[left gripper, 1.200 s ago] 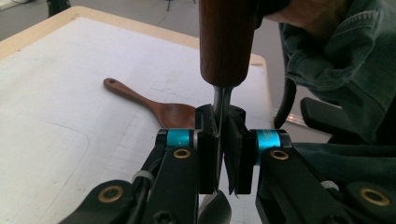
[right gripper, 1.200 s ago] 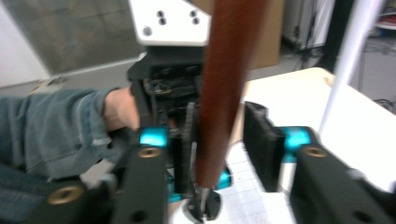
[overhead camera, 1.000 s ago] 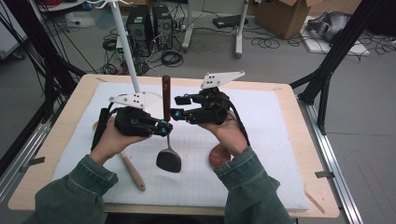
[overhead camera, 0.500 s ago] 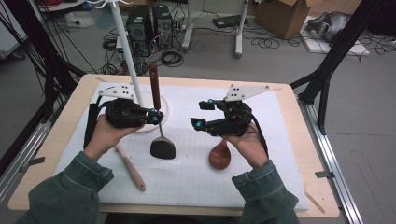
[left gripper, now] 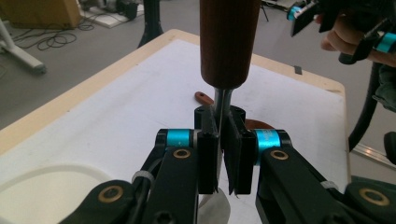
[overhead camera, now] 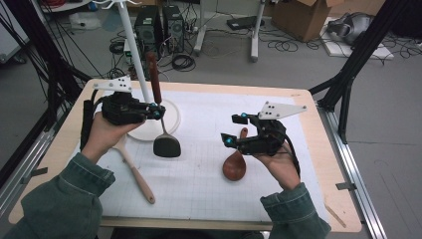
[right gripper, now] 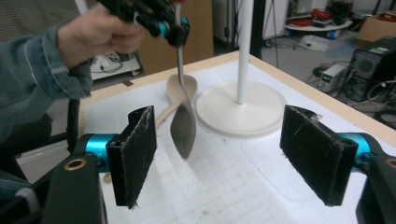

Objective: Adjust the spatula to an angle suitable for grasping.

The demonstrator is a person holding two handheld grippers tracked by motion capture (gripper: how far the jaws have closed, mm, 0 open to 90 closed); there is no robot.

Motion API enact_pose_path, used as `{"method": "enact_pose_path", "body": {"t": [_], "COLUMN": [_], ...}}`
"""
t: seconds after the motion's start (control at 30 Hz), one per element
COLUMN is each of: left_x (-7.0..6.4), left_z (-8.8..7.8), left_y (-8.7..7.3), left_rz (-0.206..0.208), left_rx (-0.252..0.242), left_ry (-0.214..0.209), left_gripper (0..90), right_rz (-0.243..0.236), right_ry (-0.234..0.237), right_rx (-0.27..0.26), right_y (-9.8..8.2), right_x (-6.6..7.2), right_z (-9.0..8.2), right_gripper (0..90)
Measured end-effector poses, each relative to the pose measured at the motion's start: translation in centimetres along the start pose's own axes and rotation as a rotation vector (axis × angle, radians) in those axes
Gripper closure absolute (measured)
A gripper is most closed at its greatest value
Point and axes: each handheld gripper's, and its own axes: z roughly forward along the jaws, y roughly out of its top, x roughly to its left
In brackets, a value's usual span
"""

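Your left gripper is clamped on the thin metal shank of the spatula, just below its reddish-brown wooden handle; in the left gripper view the pads press on the shank from both sides. The spatula hangs nearly upright, its long axis running top to bottom: handle up, dark blade down, the blade just above the white mat at the edge of the round white stand base. In the right gripper view the blade tilts slightly and sits between you and the base.

Your right gripper has its jaws spread wide and has just been opening; nothing lies between the pads. It hovers over the mat, well apart from the spatula.

Nearest you on the desk, the pale wooden spoon lies flat on the mat, its handle pointing toward your side and its bowl toward the stand base, partly under your left hand. The dark brown wooden spoon lies just below your right gripper, bowl toward you, handle pointing away under the gripper.

Farther back, the stand's white pole rises upright from the base. No container stands on the desk that I can make out.
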Motion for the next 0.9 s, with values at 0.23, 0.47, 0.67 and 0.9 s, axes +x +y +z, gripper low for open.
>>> {"method": "enact_pose_path", "body": {"t": [0.23, 0.47, 0.67, 0.9], "left_x": [0.9, 1.9, 2.8, 3.5], "left_z": [-0.8, -1.5, -2.1, -2.6], "left_y": [0.6, 1.2, 1.7, 2.4], "left_rz": [-0.013, -0.023, -0.031, -0.035], "left_rx": [-0.005, -0.011, -0.002, -0.003], "left_ry": [0.027, 0.05, 0.077, 0.103], "left_gripper": [83.7, 83.7, 83.7, 83.7], "right_rz": [0.013, 0.025, 0.04, 0.041], "right_ry": [-0.019, -0.032, -0.039, -0.046], "right_rx": [-0.009, -0.01, -0.012, -0.006], "right_y": [-0.9, -1.8, -2.4, -2.6], "right_x": [-0.4, -0.7, -0.8, -0.9], "right_z": [-1.1, -1.8, -2.4, -2.6], "right_gripper": [25.0, 24.4, 23.9, 23.9]}}
